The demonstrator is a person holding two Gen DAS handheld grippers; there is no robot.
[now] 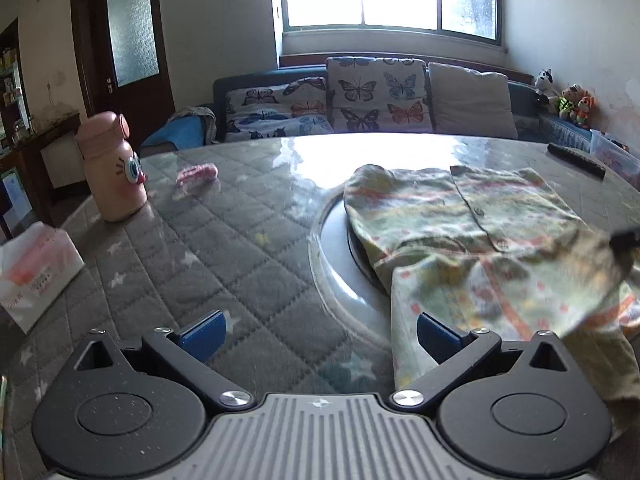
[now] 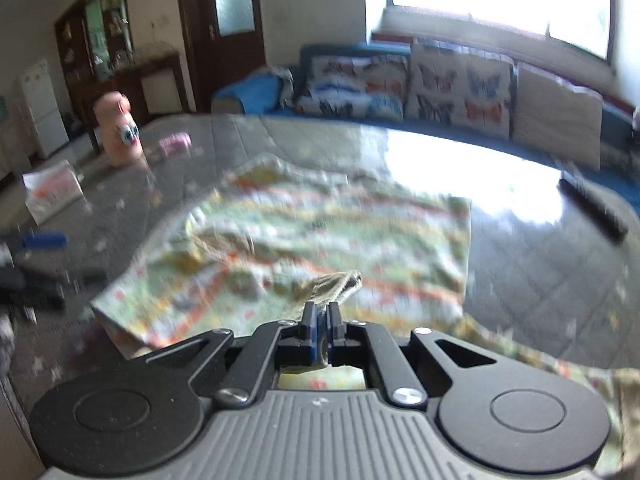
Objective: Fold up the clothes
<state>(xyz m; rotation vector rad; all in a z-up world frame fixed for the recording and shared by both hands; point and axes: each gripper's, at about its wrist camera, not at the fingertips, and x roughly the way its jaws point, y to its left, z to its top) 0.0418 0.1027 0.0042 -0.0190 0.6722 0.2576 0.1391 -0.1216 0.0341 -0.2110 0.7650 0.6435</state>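
A pale green patterned garment (image 1: 472,240) lies on the round glass-topped table (image 1: 224,248), partly over the central turntable. My left gripper (image 1: 320,334) is open and empty, low over the table at the garment's near left edge; its right blue pad (image 1: 436,336) sits by the cloth. My right gripper (image 2: 320,320) is shut on a bunched edge of the garment (image 2: 304,232) and holds it lifted above the rest of the cloth. In the left wrist view that lifted flap (image 1: 592,276) hangs at the right. The right view is blurred.
A pink bottle (image 1: 112,168) stands at the table's far left, with a small pink object (image 1: 198,172) beside it and a tissue pack (image 1: 36,276) at the left edge. A dark remote (image 1: 576,158) lies far right. A sofa with cushions (image 1: 376,96) is behind.
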